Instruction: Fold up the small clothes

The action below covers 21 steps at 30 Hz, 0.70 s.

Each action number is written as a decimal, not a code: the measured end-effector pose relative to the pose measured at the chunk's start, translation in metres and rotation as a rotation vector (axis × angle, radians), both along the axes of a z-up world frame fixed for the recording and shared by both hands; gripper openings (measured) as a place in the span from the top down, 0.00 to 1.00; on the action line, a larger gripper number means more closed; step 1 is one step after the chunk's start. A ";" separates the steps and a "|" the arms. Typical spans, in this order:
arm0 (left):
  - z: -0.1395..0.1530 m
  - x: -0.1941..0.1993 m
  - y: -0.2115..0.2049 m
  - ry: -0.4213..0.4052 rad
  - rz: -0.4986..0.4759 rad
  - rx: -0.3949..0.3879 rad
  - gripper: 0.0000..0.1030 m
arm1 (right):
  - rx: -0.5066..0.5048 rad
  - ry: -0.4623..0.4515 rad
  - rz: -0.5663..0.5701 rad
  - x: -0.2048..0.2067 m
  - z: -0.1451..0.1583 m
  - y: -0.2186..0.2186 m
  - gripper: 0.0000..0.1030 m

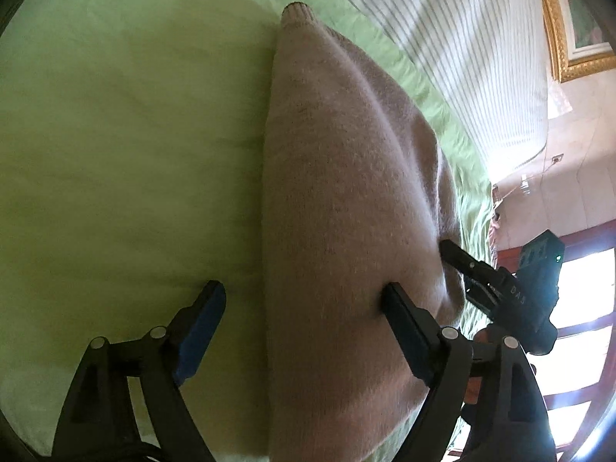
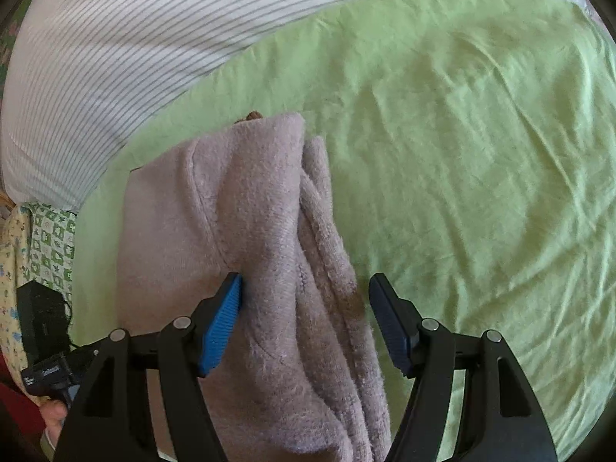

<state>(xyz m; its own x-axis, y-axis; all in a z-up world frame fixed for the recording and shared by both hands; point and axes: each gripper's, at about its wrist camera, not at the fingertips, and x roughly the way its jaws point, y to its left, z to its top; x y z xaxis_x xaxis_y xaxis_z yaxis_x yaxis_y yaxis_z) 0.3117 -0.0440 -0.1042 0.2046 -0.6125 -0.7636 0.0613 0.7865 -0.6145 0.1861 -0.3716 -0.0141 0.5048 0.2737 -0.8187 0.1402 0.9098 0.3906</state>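
Fuzzy mauve garment [image 2: 246, 254] folded on green bedsheet [image 2: 481, 154], lying between wide-open jaws of left gripper [image 1: 304, 296] and right gripper [image 2: 304, 288], neither clamping it, gilt picture frame [image 1: 554, 30] only in left view.

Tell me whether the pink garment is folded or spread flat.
Folded, at least partly: in the right wrist view the pink garment shows stacked layers with doubled edges along one side, bunched on the green sheet rather than flat.

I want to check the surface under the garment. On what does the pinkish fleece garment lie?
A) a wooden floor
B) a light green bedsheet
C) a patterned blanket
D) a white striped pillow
B: the fleece garment rests on the light green bedsheet, with the striped pillow beyond it.
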 end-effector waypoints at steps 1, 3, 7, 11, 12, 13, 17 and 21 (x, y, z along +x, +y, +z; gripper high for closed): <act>-0.001 0.001 -0.001 -0.002 0.000 -0.005 0.18 | 0.021 0.006 0.006 0.003 -0.003 0.000 0.34; -0.003 0.002 -0.003 -0.006 -0.006 -0.016 0.19 | 0.071 0.021 0.000 0.005 -0.012 -0.002 0.35; -0.005 0.002 -0.007 -0.007 -0.028 -0.060 0.46 | 0.159 0.010 -0.007 0.002 -0.014 -0.004 0.59; 0.007 -0.008 0.004 -0.046 -0.028 -0.083 0.59 | 0.151 -0.042 -0.001 -0.009 0.004 0.005 0.66; 0.010 -0.009 0.006 -0.051 -0.025 -0.087 0.59 | 0.166 -0.060 0.004 -0.013 0.010 0.008 0.67; 0.015 -0.012 0.010 -0.059 -0.021 -0.090 0.60 | 0.180 -0.079 0.012 -0.015 0.015 0.011 0.68; 0.052 -0.031 0.042 -0.157 -0.008 -0.069 0.60 | 0.205 -0.131 0.071 -0.023 0.038 0.039 0.69; 0.080 -0.050 0.091 -0.217 0.017 -0.058 0.60 | 0.270 -0.162 0.137 -0.028 0.051 0.071 0.70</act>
<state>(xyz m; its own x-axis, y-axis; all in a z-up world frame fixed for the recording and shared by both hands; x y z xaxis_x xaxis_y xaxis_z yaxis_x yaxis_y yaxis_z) 0.2619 0.0471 -0.0240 0.3709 -0.6489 -0.6643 0.1835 0.7525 -0.6325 0.1577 -0.3005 0.0365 0.5663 0.5437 -0.6194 -0.0598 0.7767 0.6271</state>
